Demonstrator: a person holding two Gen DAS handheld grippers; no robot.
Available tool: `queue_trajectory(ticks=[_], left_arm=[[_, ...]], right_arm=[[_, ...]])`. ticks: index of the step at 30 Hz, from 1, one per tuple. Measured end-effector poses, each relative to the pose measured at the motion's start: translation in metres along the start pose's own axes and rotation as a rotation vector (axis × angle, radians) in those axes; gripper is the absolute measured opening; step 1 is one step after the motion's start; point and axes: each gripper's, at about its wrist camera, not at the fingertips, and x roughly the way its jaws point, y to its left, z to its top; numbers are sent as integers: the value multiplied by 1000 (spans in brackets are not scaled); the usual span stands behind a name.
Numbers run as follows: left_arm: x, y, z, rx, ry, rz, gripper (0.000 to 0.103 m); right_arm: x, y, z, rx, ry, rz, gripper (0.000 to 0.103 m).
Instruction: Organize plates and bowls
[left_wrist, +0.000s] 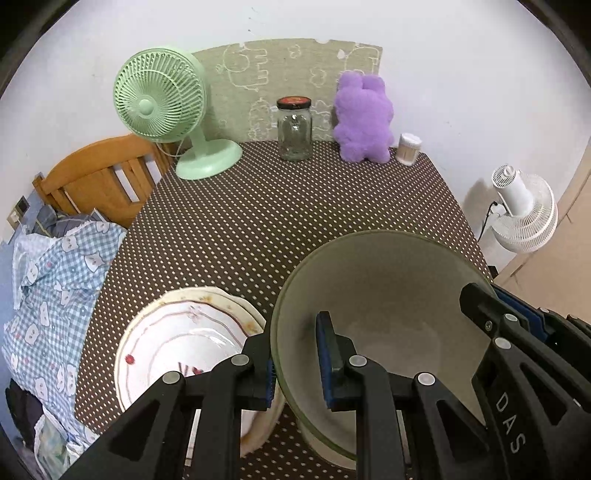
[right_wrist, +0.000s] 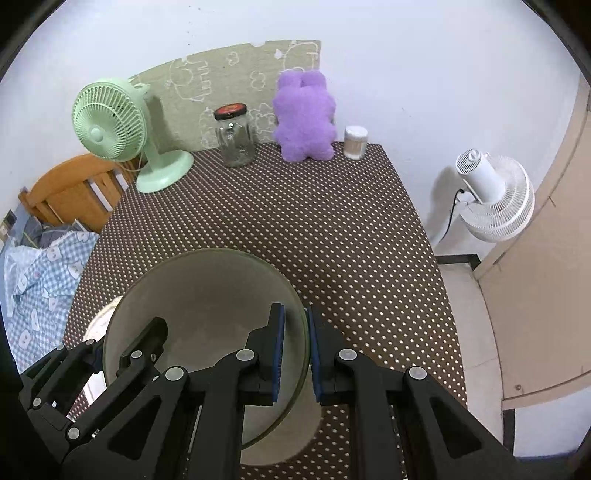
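A large pale grey-green bowl (left_wrist: 388, 314) (right_wrist: 207, 295) is held by its rim between both grippers over the brown dotted tablecloth (left_wrist: 240, 229). My left gripper (left_wrist: 295, 369) is shut on the bowl's left rim, one blue pad inside and one outside. My right gripper (right_wrist: 297, 350) is shut on the right rim in the same way. Each gripper also shows in the other's view: the right gripper (left_wrist: 491, 317) and the left gripper (right_wrist: 122, 350). A stack of white flower-patterned plates (left_wrist: 177, 343) (right_wrist: 99, 321) lies just left of the bowl. I cannot tell whether the bowl's foot touches the cloth.
Along the table's far edge stand a green desk fan (left_wrist: 162, 96), a glass jar with a dark lid (left_wrist: 294, 129), a purple plush toy (left_wrist: 364, 118) and a small swab container (left_wrist: 408, 147). A wooden chair (left_wrist: 99, 173) and checked cloth (left_wrist: 55, 280) are left; a white floor fan (right_wrist: 491, 195) is right.
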Motion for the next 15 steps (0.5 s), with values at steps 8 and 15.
queue_trajectory(ticks=[8,15], left_arm=[[11,-13,-18,2,46,-3,15],[19,-18,-26,-8,74,3,15]], right_arm=[[14,-13,-16,-12,49,-9,16],[23,-17,-22,-25,73,-7,16]])
